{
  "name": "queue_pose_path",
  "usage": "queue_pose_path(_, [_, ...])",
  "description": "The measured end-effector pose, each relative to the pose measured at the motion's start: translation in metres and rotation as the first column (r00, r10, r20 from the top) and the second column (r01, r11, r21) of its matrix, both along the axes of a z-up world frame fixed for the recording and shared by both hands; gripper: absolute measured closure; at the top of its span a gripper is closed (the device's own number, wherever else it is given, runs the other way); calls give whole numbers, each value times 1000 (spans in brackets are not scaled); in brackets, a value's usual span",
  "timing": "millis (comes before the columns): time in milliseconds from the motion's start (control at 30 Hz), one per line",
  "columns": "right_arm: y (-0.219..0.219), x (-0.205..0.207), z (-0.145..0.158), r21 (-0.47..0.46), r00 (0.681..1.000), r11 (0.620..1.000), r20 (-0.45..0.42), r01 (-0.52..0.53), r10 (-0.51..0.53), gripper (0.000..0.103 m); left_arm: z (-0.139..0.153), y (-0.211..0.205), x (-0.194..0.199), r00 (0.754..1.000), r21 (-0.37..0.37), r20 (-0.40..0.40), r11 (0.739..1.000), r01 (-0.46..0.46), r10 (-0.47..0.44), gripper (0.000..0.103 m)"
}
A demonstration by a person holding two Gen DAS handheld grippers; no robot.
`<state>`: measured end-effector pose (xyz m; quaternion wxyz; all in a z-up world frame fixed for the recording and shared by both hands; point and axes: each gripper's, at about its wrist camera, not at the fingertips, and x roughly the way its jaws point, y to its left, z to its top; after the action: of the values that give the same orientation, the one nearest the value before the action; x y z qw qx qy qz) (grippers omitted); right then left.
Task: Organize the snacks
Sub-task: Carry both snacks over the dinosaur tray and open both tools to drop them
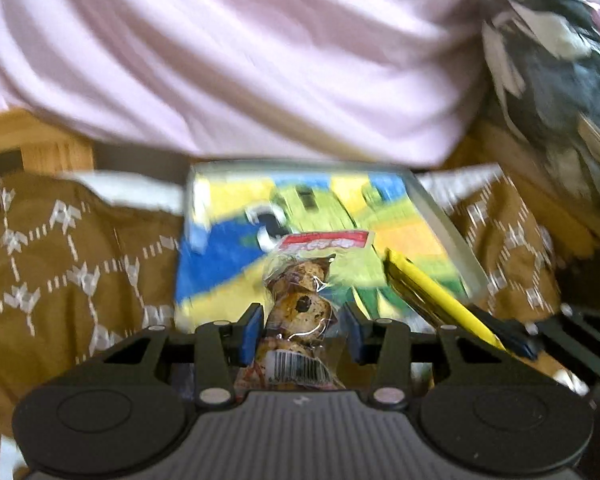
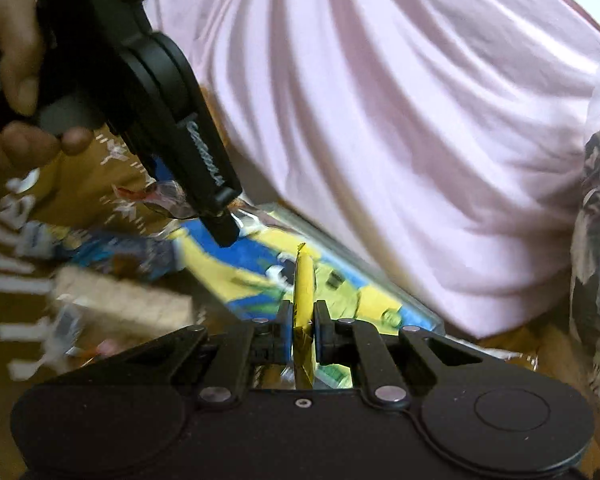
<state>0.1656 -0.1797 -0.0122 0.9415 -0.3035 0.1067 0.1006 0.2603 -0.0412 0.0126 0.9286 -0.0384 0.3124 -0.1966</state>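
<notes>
My left gripper [image 1: 302, 332] is shut on a clear packet of speckled eggs [image 1: 300, 300] with a red label, held above a tray [image 1: 440, 216] printed in yellow, blue and green. My right gripper [image 2: 303, 320] is shut on a thin yellow packet [image 2: 304, 280], also over the tray [image 2: 252, 256]. In the left wrist view the yellow packet [image 1: 428, 292] pokes in from the right, close beside the egg packet. The right wrist view shows the left gripper's black finger [image 2: 220, 224] at upper left, with the clear packet [image 2: 156, 200] partly hidden behind it.
A brown cloth with a white pattern [image 1: 60, 260] covers the surface around the tray. A beige wafer pack [image 2: 120, 300] and a blue packet [image 2: 112, 252] lie left of the tray. A person's pink shirt [image 1: 260, 60] fills the far side, and a hand [image 2: 16, 60] holds the left gripper.
</notes>
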Motion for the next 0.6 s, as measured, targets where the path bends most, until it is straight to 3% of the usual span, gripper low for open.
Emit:
queue_pose_path(100, [-1,25,1,12,999,1000,33,20,-20,93,-1,-3,23,998,-17,44,999,-39,40,56])
queue_pose_path(233, [-1,60,-6,14,998,999,34,45,-45,93,-15,-4,56,996,-34,46,996,-79,81,56])
queue_pose_path(600, [3,117,-37,21,989,995,-112,96,-94,93,-49,-21,107,991,-7,-21,991,-130,130,56])
